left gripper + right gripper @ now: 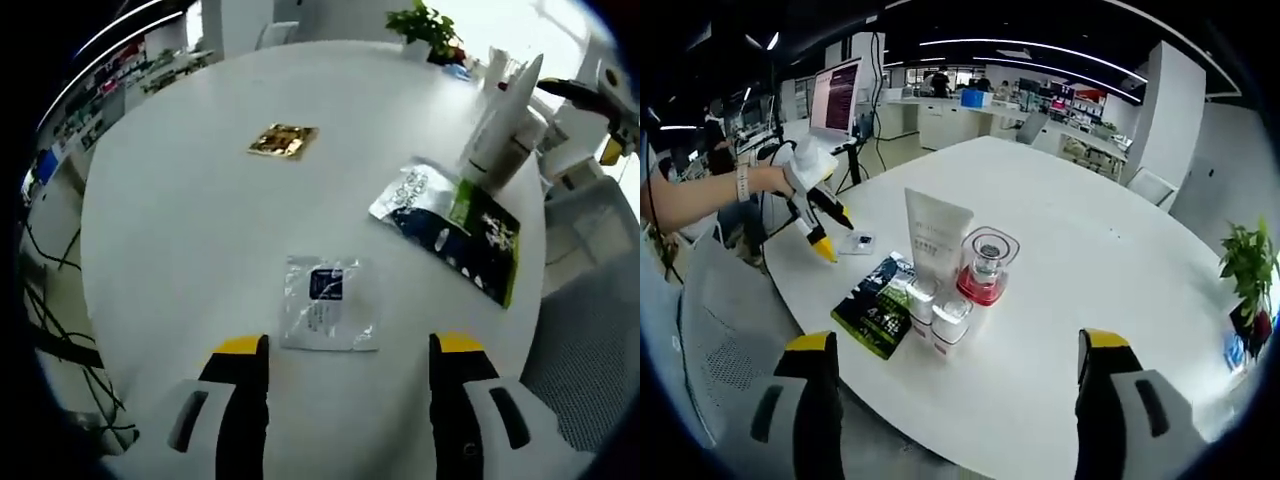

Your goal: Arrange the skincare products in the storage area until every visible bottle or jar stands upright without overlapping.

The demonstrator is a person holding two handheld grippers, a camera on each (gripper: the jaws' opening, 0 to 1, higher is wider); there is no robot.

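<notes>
In the right gripper view, a tall white tube stands upright near the table's edge. A clear jar on a red base stands beside it, and two small clear bottles stand in front. A dark green pouch lies flat to their left. My right gripper is open, just short of this group. In the left gripper view, my left gripper is open over a clear sachet lying flat. The tube and pouch are further off to the right.
A gold sachet lies flat mid-table. A potted plant stands at the round white table's far edge. A mesh chair sits by the table's rim. A person's hand holds the left gripper above the sachet.
</notes>
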